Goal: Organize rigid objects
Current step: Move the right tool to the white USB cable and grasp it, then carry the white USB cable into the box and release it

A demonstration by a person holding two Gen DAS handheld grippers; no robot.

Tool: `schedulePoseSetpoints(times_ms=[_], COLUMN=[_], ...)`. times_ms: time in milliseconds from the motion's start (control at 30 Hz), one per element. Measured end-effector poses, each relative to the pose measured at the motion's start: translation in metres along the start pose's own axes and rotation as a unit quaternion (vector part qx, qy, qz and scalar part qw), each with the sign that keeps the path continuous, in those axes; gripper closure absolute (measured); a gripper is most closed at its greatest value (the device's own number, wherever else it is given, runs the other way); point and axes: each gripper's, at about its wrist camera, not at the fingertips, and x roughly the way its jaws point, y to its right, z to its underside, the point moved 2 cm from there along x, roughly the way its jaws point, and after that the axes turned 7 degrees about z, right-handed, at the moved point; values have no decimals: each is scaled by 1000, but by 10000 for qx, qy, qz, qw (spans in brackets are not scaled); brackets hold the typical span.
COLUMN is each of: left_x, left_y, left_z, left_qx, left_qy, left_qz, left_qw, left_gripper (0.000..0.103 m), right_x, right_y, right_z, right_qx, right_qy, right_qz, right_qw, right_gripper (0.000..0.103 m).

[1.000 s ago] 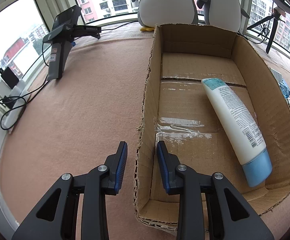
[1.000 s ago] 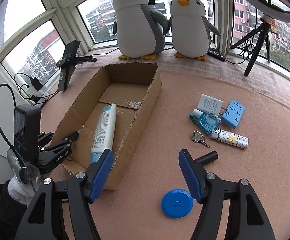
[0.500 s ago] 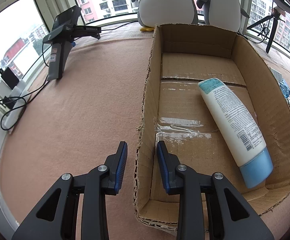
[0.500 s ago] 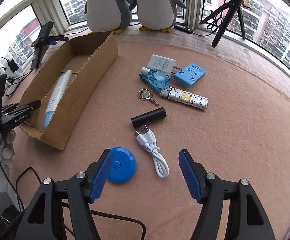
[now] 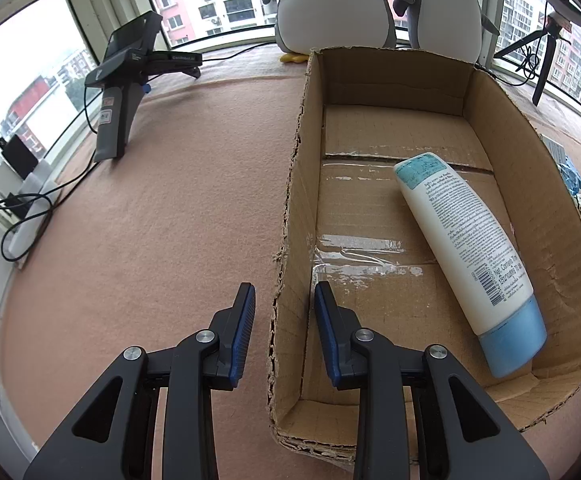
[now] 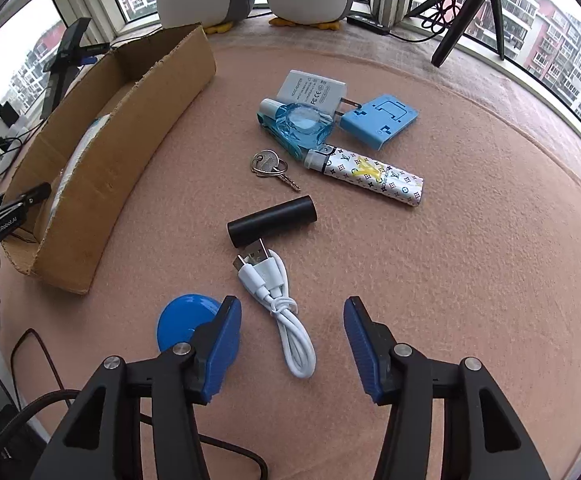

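Cardboard fills the left wrist view: the left tongs (image 5: 284, 294) are drawn close together astride the near side wall of the cardboard box (image 5: 530, 200), pinching it, with one pad outside and one inside. Only this view looks down into the box, where a white lotion tube (image 5: 462, 240) with a blue cap lies slanted against the far wall.

The right wrist view shows the loose things on the pink tabletop (image 6: 450, 260) beside the box:
- a white charger (image 6: 312, 90)
- a blue stand (image 6: 378, 120)
- a clear blue bottle (image 6: 302, 128)
- a key (image 6: 268, 164)
- a patterned tube (image 6: 370, 178)
- a black cylinder (image 6: 272, 220)

The right tongs (image 6: 292, 304) stand spread and have just been closing. A coiled white cable (image 6: 298, 344) lies below the gap, touching neither pad. A blue disc (image 6: 182, 320) sits partly hidden behind the left-hand finger.
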Motion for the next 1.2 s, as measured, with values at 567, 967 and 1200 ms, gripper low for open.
schedulePoseSetpoints(times_ms=[567, 967, 1200], left_x=[0, 0, 1], left_y=[0, -1, -1], left_z=[0, 0, 0], left_qx=[-8, -9, -12], left_qy=[8, 15, 17], left_qz=[1, 6, 7], left_qw=[10000, 10000, 10000], left_gripper=[74, 74, 74], right_x=[6, -14, -47], right_y=[-8, 9, 1], right_z=[-5, 2, -22], right_qx=[-278, 522, 774], right_qy=[-139, 66, 568], right_qz=[128, -21, -287], right_qw=[9994, 9986, 9950], right_gripper=[85, 90, 90])
